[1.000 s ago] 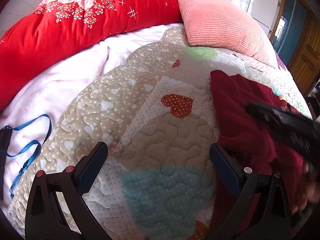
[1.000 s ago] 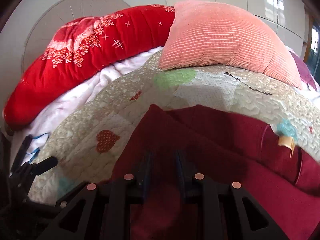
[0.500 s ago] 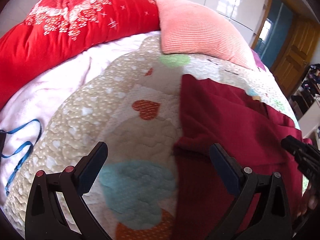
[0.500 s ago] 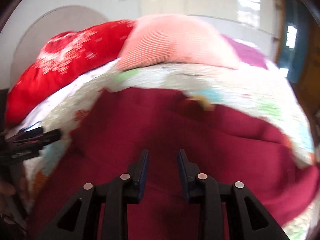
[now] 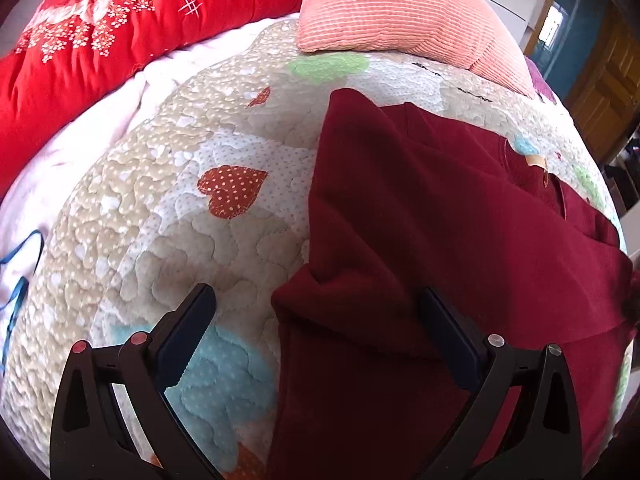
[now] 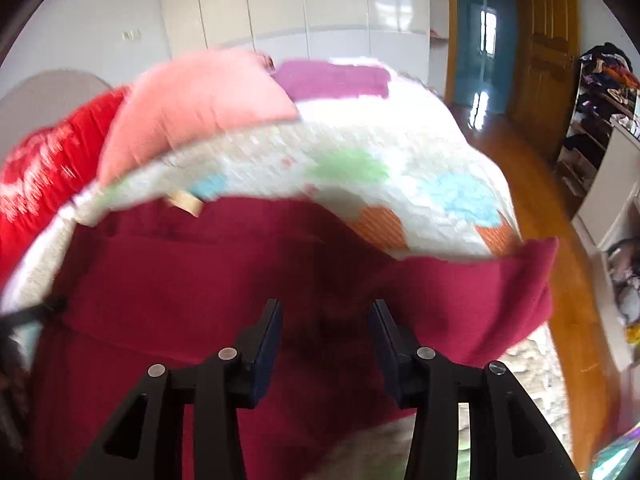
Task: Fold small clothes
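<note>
A dark red garment [image 5: 440, 216] lies spread on the patchwork quilt [image 5: 168, 208], with a tan label near its far edge. My left gripper [image 5: 316, 304] is wide open just above the garment's bunched left edge, holding nothing. In the right wrist view the same garment [image 6: 200, 280] fills the lower frame, blurred. My right gripper [image 6: 326, 316] is open over it, its jaws apart with cloth beneath them; a fold of the garment [image 6: 500, 292] stands up at the right.
A red flowered duvet [image 5: 100, 40] and a pink ribbed pillow [image 5: 400, 12] lie at the bed's far side. A blue strap [image 5: 20, 280] lies at the left. The bed's right edge drops to a wooden floor [image 6: 560, 208] beside shelves [image 6: 600, 100].
My right gripper has opened from nearly shut and swung right toward the bed's edge. My left gripper has moved right, so the garment's left edge now sits between its fingers.
</note>
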Tool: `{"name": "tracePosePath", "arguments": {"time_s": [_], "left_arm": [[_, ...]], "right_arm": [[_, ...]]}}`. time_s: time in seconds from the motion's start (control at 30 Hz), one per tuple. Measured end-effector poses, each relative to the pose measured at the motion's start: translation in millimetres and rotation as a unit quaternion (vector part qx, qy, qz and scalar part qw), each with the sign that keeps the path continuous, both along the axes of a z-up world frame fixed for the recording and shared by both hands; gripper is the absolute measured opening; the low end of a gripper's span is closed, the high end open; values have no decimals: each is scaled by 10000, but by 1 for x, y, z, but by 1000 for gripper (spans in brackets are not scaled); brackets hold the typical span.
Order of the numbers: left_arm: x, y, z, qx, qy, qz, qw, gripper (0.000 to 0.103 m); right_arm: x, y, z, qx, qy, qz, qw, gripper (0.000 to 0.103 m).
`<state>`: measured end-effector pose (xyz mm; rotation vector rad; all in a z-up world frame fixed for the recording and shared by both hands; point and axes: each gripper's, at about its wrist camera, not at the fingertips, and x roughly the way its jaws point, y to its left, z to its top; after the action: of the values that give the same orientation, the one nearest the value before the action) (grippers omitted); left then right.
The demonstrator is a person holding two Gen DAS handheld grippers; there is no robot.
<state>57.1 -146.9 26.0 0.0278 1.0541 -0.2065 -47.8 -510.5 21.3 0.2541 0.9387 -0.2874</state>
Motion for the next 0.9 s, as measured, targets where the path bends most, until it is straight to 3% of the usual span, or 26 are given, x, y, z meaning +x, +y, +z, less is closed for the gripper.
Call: {"name": "tracePosePath", "arguments": {"time_s": [0.1, 0.23, 0.33, 0.47, 0.57, 0.67, 0.7, 0.73, 0.8, 0.9], "left_arm": [[-20, -13, 22, 34, -313, -235, 9992, 102], [-41, -40, 43, 37, -660, -638, 9958, 102], [-46, -63, 36, -101, -504, -899, 9946, 102], [-50, -89, 11, 233, -334, -1096, 9931, 102], [-53, -98, -3, 459, -333, -1173, 9915, 102], [-54, -96, -3, 446, -361, -1173, 9914, 102], [-53, -95, -4, 416, -338, -1162, 9918, 102], [-52, -95, -5, 401, -326, -1159, 9919, 102], [-52, -96, -5, 399, -334, -1177, 9917, 102], [-51, -91, -3, 345, -295, -1235, 9913, 102]], "right_arm": [[-26, -15, 16, 701, -611, -102, 9956, 43], [-65, -52, 40, 817, -995, -726, 9890, 50], [-77, -92, 38, 805, -776, -1466, 9829, 52], [-74, -145, 29, 1517, -924, -2286, 9572, 53], [-57, -171, 11, 2007, -875, -2516, 9427, 59], [-39, -184, -7, 2069, -711, -2445, 9446, 58], [-35, -188, -15, 2204, -784, -2375, 9428, 52], [-36, -190, -19, 2297, -922, -2329, 9405, 32], [-41, -197, -19, 2222, -1114, -2363, 9393, 10], [-59, -195, 4, 1899, -1391, -2328, 9436, 8]]}}
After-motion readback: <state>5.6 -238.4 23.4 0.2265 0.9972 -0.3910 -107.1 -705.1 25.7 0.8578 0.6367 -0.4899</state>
